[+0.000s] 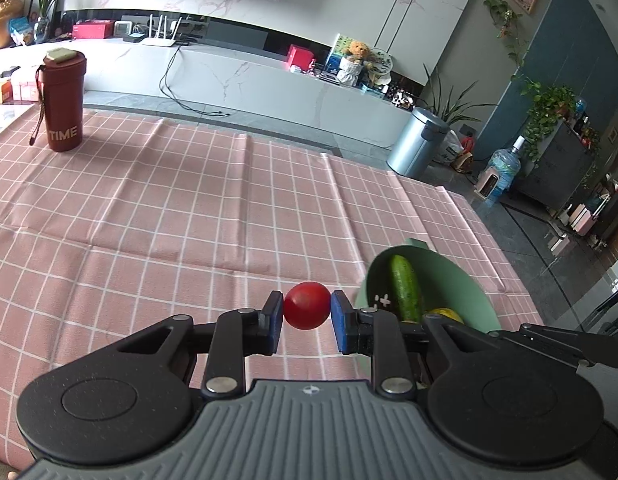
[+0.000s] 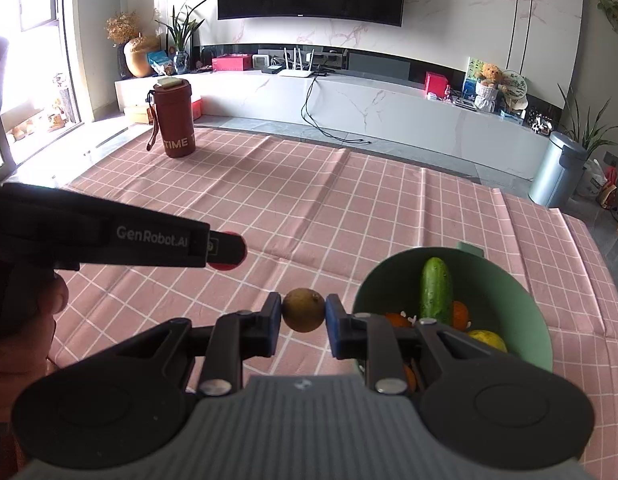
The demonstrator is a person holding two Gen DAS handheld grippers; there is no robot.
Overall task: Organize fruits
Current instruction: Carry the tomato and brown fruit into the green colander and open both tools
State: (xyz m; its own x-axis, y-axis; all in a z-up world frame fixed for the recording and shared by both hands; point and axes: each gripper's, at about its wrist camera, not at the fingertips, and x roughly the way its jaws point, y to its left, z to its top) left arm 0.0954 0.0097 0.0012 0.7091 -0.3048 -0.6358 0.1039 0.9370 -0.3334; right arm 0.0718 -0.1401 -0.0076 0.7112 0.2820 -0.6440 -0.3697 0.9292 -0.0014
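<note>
my left gripper (image 1: 307,312) is clenched on a small red tomato (image 1: 307,305), blue pads pressing it from both sides, and the fruit hangs above the pink checked tablecloth (image 1: 169,208) without touching it. just to the right of those jaws sits the green bowl (image 1: 469,280), with a cucumber (image 1: 405,288) leaning upright inside it and a yellow fruit (image 1: 445,314) low beside that.

my right gripper (image 2: 303,314) is clamped on a small brown round fruit (image 2: 303,309), also clear of the cloth. the same bowl (image 2: 521,312) lies right of these jaws; in it i see the cucumber (image 2: 436,290), orange pieces (image 2: 461,314) and the yellow fruit (image 2: 489,339). left of and beyond these jaws the other gripper reaches in with the tomato (image 2: 229,250) at its tip.

far ahead of both jaws, to the left, a dark red bottle (image 1: 65,100) stands upright on the cloth.
</note>
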